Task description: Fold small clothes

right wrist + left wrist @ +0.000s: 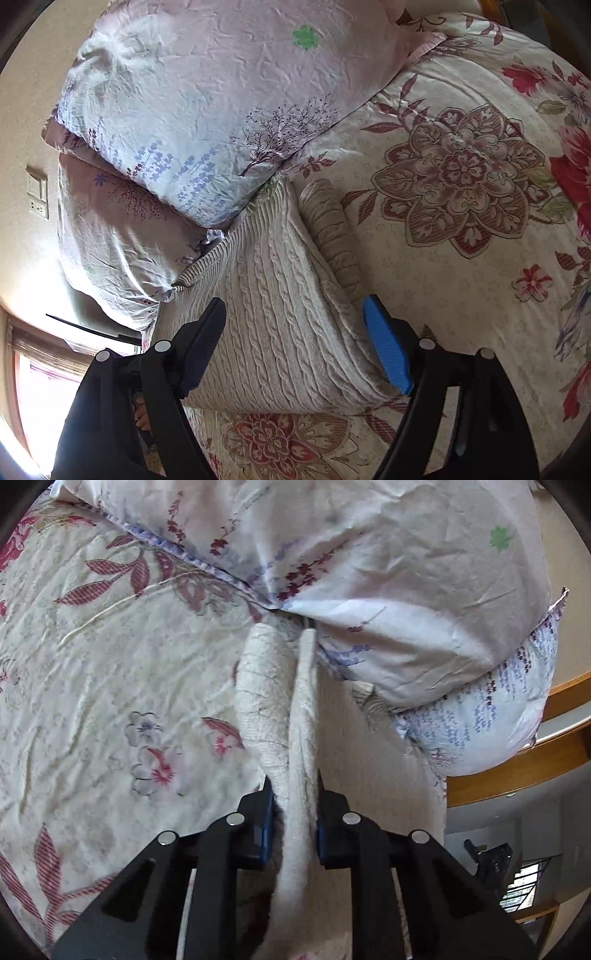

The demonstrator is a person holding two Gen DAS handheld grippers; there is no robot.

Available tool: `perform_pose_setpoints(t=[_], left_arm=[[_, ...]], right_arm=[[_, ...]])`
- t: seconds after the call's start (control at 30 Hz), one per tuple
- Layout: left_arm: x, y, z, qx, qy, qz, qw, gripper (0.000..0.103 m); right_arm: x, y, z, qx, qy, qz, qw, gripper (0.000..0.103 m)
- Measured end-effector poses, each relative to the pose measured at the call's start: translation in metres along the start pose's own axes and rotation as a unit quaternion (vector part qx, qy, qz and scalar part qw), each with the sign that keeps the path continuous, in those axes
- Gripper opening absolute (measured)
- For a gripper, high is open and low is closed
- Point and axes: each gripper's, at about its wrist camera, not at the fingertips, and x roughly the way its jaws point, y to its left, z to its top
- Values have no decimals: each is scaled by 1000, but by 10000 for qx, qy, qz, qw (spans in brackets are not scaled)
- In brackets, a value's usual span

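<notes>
Left wrist view: left gripper (293, 790) pinched the sweater (280, 709) fold, which ran straight ahead toward the pillows (406, 590); right gripper (295, 314) was spread above it.

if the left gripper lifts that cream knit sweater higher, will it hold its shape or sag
Probably sag: the sweater already bunches into a soft fold between the left gripper. Its thick cable knit suggests some weight, so free parts likely drape. The open right gripper supports nothing.

Soft daylight from a glaring window (44, 398), heavy fisheye warping, dark vignetted corners.
</notes>
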Motion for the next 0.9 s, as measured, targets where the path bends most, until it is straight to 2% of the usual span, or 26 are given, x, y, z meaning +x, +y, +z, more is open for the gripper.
perform_pose_setpoints(t=[0.07,0.17,0.23,0.3,0.33,0.4,0.43,0.47,0.5,0.53,0.57,0.67,0.77,0.9], left_arm=[[0,-27,-2,-54,-17,-551,9985,14],[18,-99,-9,333,235,-1369,9897,13],[50,-156,-18,576,587,-2009,9761,13],[89,-201,-30,563,939,-2464,9630,14],[119,-224,-37,456,1224,-2746,9526,16],[157,-242,-46,-59,1696,-3158,9335,21],[168,-246,-49,-310,1861,-3404,9212,21],[170,-249,-49,-335,1856,-3440,9198,24],[165,-248,-47,-179,1740,-3327,9267,29],[157,-245,-42,29,1562,-3138,9365,40],[148,-238,-36,203,1363,-2850,9486,48],[124,-213,-21,759,929,-1840,9756,59],[117,-195,-24,1140,938,-1070,9832,63],[126,-181,-47,1544,1202,-571,9790,71]], right_arm=[[-9,-6,-1,20,-81,-45,10000,78],[-22,-15,2,48,-290,-120,9995,78],[-30,-23,5,104,-413,-179,9989,78],[-35,-31,9,193,-501,-219,9983,78],[-38,-36,12,250,-558,-245,9978,78],[-44,-43,17,328,-600,-293,9972,78],[-47,-46,19,379,-611,-257,9971,78],[-49,-48,21,428,-620,-200,9970,78],[-51,-51,23,465,-621,-131,9969,80],[-53,-53,26,504,-594,-43,9969,87],[-52,-55,28,538,-542,38,9971,91],[-30,-58,37,773,-73,429,9961,92],[3,-56,45,846,477,511,9940,92],[37,-48,46,738,1013,458,9911,92]])
